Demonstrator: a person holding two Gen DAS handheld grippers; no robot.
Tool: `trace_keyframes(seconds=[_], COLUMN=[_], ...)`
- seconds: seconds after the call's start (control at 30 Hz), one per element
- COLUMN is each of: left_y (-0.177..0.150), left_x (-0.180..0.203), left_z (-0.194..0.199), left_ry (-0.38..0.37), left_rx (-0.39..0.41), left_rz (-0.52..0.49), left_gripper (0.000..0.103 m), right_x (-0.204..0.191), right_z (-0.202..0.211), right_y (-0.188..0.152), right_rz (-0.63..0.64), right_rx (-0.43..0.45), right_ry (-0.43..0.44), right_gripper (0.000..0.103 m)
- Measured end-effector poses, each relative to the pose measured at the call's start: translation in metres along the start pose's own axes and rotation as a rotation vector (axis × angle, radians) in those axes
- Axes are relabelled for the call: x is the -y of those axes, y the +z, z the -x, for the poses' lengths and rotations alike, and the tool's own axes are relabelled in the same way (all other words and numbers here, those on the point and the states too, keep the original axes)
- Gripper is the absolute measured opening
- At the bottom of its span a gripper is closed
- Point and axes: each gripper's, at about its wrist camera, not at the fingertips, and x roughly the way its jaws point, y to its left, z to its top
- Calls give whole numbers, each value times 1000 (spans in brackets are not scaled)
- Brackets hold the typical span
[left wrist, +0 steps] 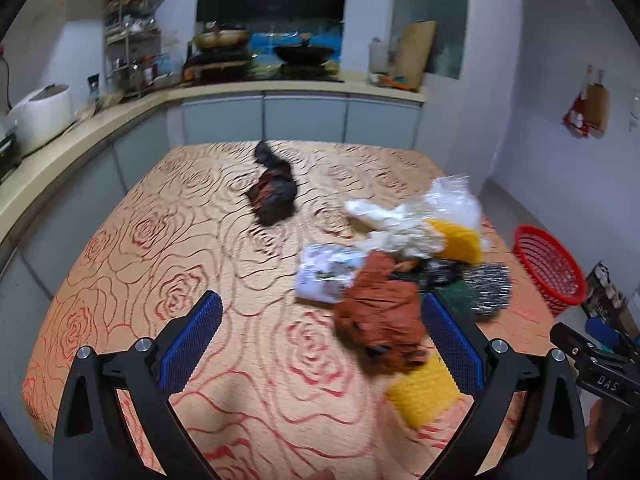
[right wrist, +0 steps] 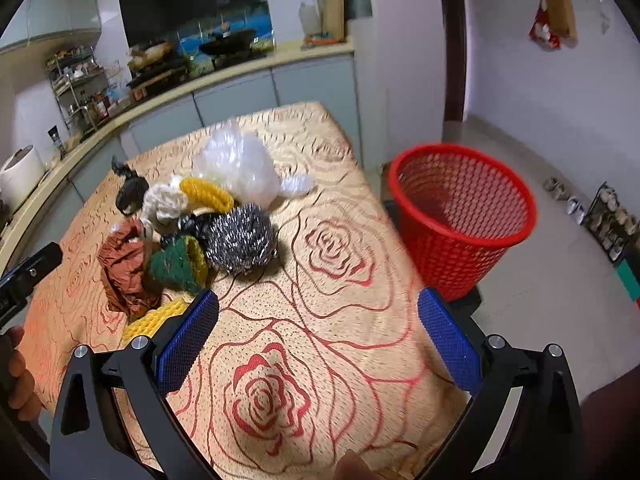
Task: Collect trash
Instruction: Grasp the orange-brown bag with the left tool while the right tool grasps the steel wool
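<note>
**Both grippers empty above the trash pile, bin waiting at the table's edge**

The step in hand looks like choosing and grasping the first piece. The trash sits heaped on the tabletop [right wrist: 340,312]: a brown rag [left wrist: 380,312], a paper wad [left wrist: 326,272], a steel scourer [right wrist: 240,240], a green pad [right wrist: 176,264], a yellow sponge [left wrist: 424,392], a white cloth [left wrist: 400,228], a clear bag [right wrist: 240,164], and a black bag [left wrist: 274,192] lying apart in the upper middle of the left view. The red bin [right wrist: 460,216] stands off the tabletop's edge, centre right of the right view, and looks empty, so little or nothing seems collected yet.

To do it well, take the loose outer pieces first. The rag, lower centre-right in the left view, lies nearest that gripper; close on a bunched fold, not a flat edge, and lift straight up so the sponge under it is not dragged. The scourer is springy, so it probably wants a deep bite.

The left gripper [left wrist: 320,344] hangs over the tabletop with fingers spread wide, released, the rag just inside the right-hand finger [left wrist: 452,344]. The right gripper [right wrist: 320,340] is likewise released and empty, aimed at bare cloth between pile and bin. A hand [right wrist: 16,376] shows at the right view's lower left
</note>
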Motion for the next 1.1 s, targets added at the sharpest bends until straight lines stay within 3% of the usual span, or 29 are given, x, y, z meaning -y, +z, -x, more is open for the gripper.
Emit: trace_keyframes(seconds=[0.2,0.37,0.57,0.8,0.87,1.0,1.1], left_y=[-2,0,0,6,7,6,6], left_x=[-16,-4,30,37,35,31,27], left_z=[-22,-32,-47,-74,-80,-84,-86], left_ry=[0,-68,-118,-128,-128,-136,-155], left_rx=[-57,-91,-121,-177,-192,-210,-218], left_rz=[27,4,-95,-86,-76,-70,-52], left_gripper=[96,96,96,96,95,79,65], right_x=[-7,-11,-22,-22,-14,-2,0], right_z=[-39,-59,-64,-66,-65,-63,-59], right_y=[5,4,0,4,8,16,22], right_rz=[26,47,125,132,101,41,33], right_rx=[-108,-174,-169,-207,-224,-242,-209], right_ry=[-10,-12,-70,-46,-2,67,68], right_gripper=[97,97,97,97,97,97,97])
